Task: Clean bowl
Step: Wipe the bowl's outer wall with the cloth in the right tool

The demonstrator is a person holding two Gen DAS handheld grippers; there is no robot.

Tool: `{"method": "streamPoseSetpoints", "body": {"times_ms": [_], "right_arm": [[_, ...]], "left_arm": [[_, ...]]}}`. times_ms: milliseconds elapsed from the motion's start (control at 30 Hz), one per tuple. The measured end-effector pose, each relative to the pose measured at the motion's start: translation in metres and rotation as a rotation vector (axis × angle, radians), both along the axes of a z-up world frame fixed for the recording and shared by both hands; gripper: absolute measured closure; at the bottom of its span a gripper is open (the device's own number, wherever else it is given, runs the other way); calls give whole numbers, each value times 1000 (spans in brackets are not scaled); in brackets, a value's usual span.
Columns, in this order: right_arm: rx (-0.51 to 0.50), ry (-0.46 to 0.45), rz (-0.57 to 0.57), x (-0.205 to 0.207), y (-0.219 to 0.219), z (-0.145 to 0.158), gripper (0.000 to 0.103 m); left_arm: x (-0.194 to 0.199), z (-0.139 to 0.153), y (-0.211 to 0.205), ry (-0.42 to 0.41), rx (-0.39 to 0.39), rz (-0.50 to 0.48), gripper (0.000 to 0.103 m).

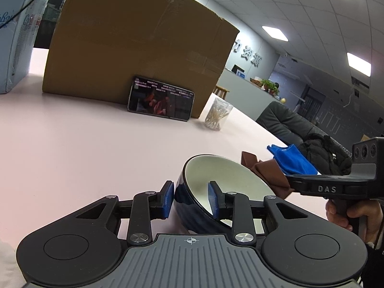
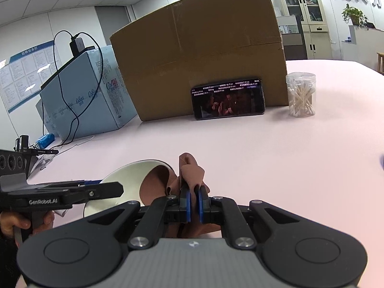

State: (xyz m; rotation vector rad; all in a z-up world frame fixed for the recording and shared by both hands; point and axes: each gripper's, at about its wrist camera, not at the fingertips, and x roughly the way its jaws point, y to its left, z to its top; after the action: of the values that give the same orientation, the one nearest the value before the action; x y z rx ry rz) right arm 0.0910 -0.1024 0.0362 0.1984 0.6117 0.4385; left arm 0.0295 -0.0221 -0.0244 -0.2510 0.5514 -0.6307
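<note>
Left tongs (image 1: pixel 192 200) clamp the tilted bowl's (image 1: pixel 230 175) wall; right tongs (image 2: pixel 194 204) pinch the brown cloth (image 2: pixel 192 170), hiding the rim; open bench (image 1: pixel 96 148) beyond.

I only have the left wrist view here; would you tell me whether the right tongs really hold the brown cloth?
Observer: Yes, the right tongs are shut on the brown cloth, which bunches up above the pads.
Operator: Thank you. Does it reach the bowl?
Observer: A fold overlaps the bowl at its rim; I cannot tell whether it touches the inside.
Operator: Is anything on the blue box?
Observer: A black charger sits on top of the blue box.
</note>
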Motion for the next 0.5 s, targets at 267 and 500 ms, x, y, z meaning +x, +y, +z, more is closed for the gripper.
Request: {"method": "streamPoseSetpoints", "body": {"times_ms": [267, 500], "right_arm": [[31, -8, 4, -27, -4, -3, 94], [71, -16, -40, -27, -7, -3, 94]], "left_arm": [[-1, 1, -1, -4, 4, 0, 73], [0, 0, -1, -6, 6, 0, 73]]}}
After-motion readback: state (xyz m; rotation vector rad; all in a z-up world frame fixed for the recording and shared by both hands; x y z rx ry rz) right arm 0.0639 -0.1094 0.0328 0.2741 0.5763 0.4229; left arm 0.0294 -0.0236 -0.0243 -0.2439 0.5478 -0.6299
